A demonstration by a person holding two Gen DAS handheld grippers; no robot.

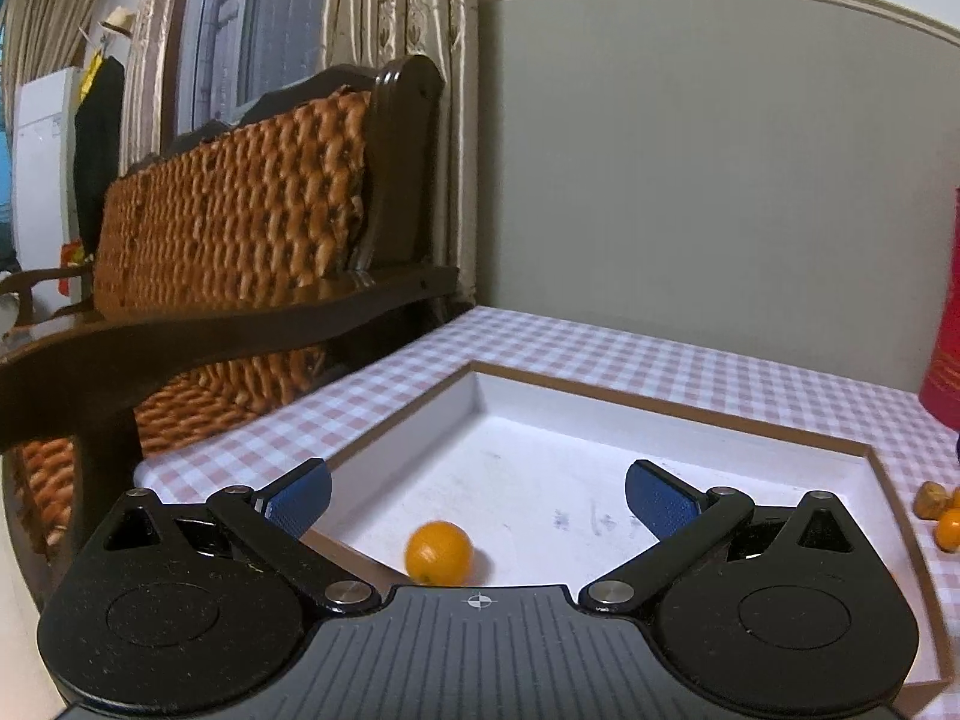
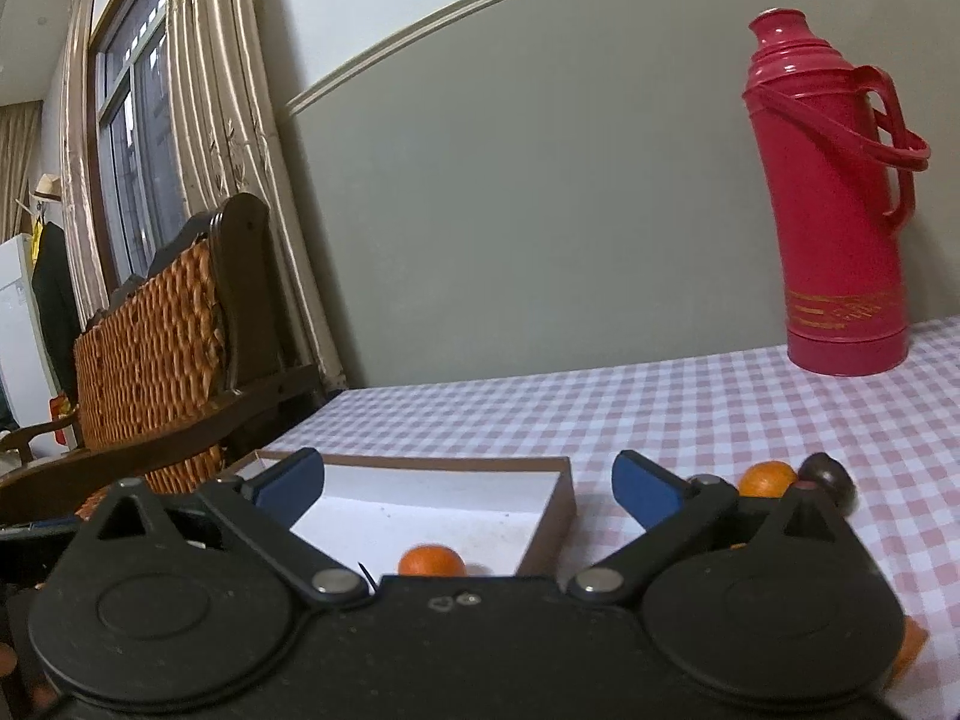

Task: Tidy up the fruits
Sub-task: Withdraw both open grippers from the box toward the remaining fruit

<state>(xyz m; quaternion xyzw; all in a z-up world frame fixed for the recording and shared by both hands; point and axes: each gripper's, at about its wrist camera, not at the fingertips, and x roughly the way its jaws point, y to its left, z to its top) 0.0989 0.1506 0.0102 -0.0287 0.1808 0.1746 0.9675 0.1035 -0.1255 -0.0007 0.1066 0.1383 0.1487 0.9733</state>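
A shallow white box with a brown rim lies on the checked tablecloth. One small orange fruit rests on its floor, loose, near the front. My left gripper hovers over the box, jaws wide open, blue pads apart, nothing between them. In the right wrist view the same box and an orange fruit inside it sit just below my right gripper, which is also wide open and empty. Outside the box to the right lie another orange fruit and a dark round fruit.
A tall red thermos stands at the back right of the table by the grey wall. A wicker-backed wooden bench adjoins the table's left side. More small fruits lie right of the box. A further orange bit shows behind my right gripper body.
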